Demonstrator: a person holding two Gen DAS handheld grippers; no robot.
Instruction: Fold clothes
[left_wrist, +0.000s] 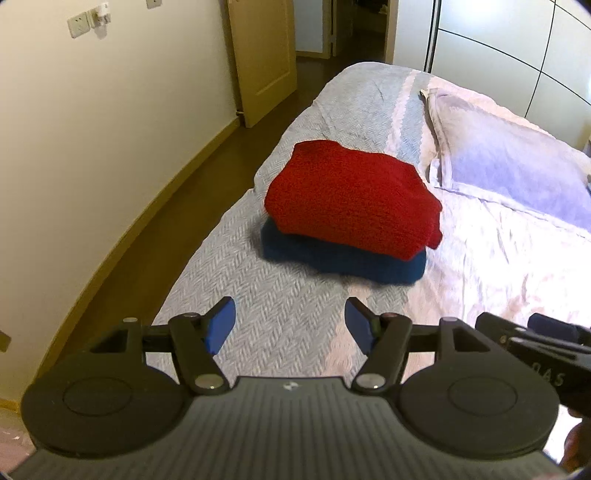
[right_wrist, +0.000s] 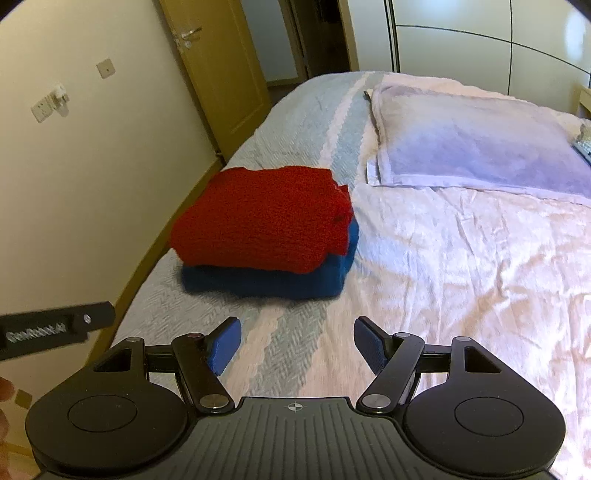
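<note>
Left wrist view shows 2 folded garments stacked on the bed (left_wrist: 288, 306): a red sweater (left_wrist: 351, 199) squarely atop a blue sweater (left_wrist: 343, 258), likely to keep the pile compact. Left claw (left_wrist: 290, 326) and right claw (right_wrist: 297, 345) hover short of it, jaws apart, empty.

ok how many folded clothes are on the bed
2, in one stack near the bed's left edge: a red knit on top and a blue one beneath it. Anything thinner tucked between them would be hidden.
</note>
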